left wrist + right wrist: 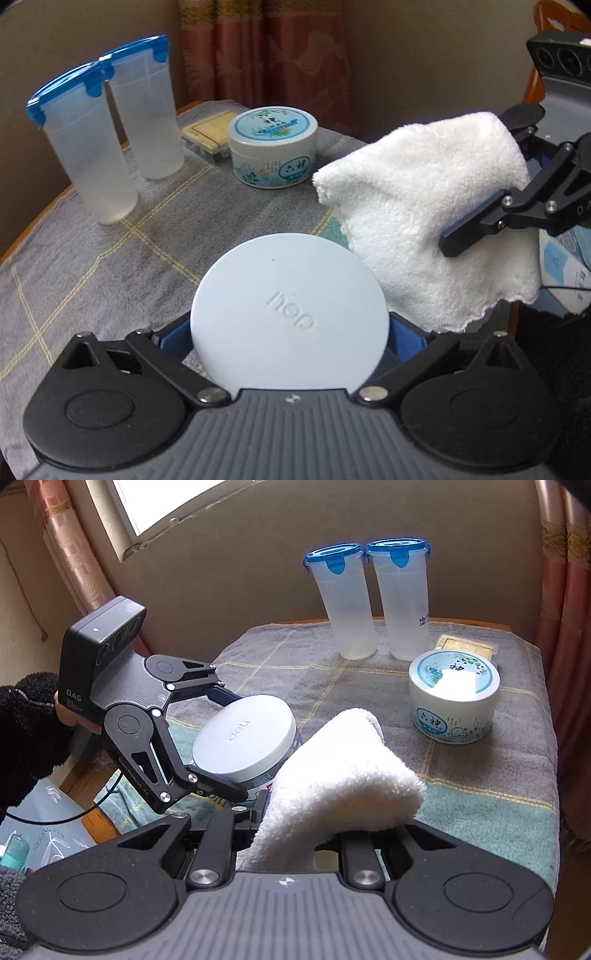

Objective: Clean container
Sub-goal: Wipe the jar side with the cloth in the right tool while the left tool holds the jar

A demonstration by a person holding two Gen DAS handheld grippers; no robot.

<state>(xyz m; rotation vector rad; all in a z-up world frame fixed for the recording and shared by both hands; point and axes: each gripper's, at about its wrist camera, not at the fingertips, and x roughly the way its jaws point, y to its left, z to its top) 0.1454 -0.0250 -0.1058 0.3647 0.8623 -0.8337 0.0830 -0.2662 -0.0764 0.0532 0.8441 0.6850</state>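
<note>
Round container (290, 317) between left tool (236, 742) jaws, window in right view only

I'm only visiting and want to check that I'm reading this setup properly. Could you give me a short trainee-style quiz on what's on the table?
1. What does the right gripper hold?
A. a tall cup
B. a white cloth
C. a yellow box
2. True or false: both tall cups stand upright with their blue lids on.
3. Fill in: the left gripper grips a tilted round container whose lid is pale ____.

Key: 1 B; 2 true; 3 blue.
</note>
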